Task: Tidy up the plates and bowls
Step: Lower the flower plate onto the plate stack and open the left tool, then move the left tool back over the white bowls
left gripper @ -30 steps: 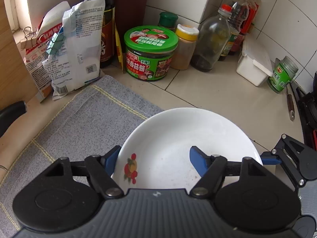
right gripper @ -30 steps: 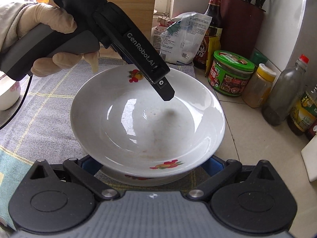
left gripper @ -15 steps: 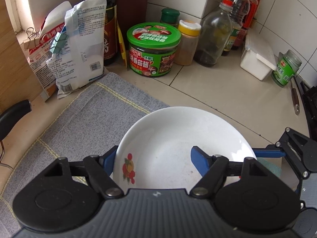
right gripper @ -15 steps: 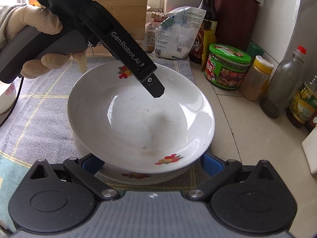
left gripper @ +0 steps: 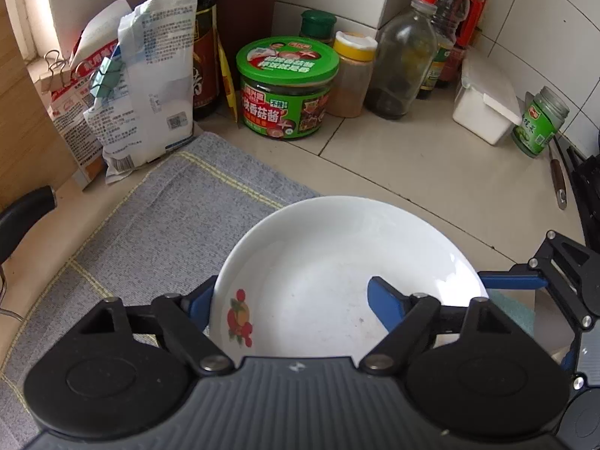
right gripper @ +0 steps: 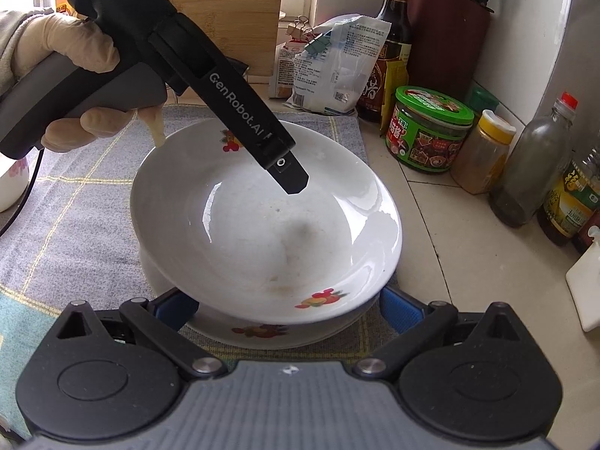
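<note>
A white deep plate with fruit prints [left gripper: 337, 262] [right gripper: 262, 217] is tilted up over a second plate of the same kind [right gripper: 270, 332] that lies on the grey cloth. My left gripper [left gripper: 288, 303] grips the upper plate's rim, one blue finger [left gripper: 382, 302] inside and one under the edge. Its body [right gripper: 210, 82] reaches over the plate in the right wrist view. My right gripper [right gripper: 288, 303] is open, its blue fingers [right gripper: 399, 309] on either side of the lower plate.
A grey checked cloth [left gripper: 150, 225] covers the counter's left part. Jars, bottles and bags stand at the back: a green-lidded sauce jar [left gripper: 287, 86], a clear bottle [left gripper: 403, 63], a white box [left gripper: 485, 112]. A white bowl [right gripper: 11, 183] sits at far left.
The upper plate has moved slightly back toward the left gripper's side and sits lower over the second plate. The right gripper has stayed open around the lower plate.
</note>
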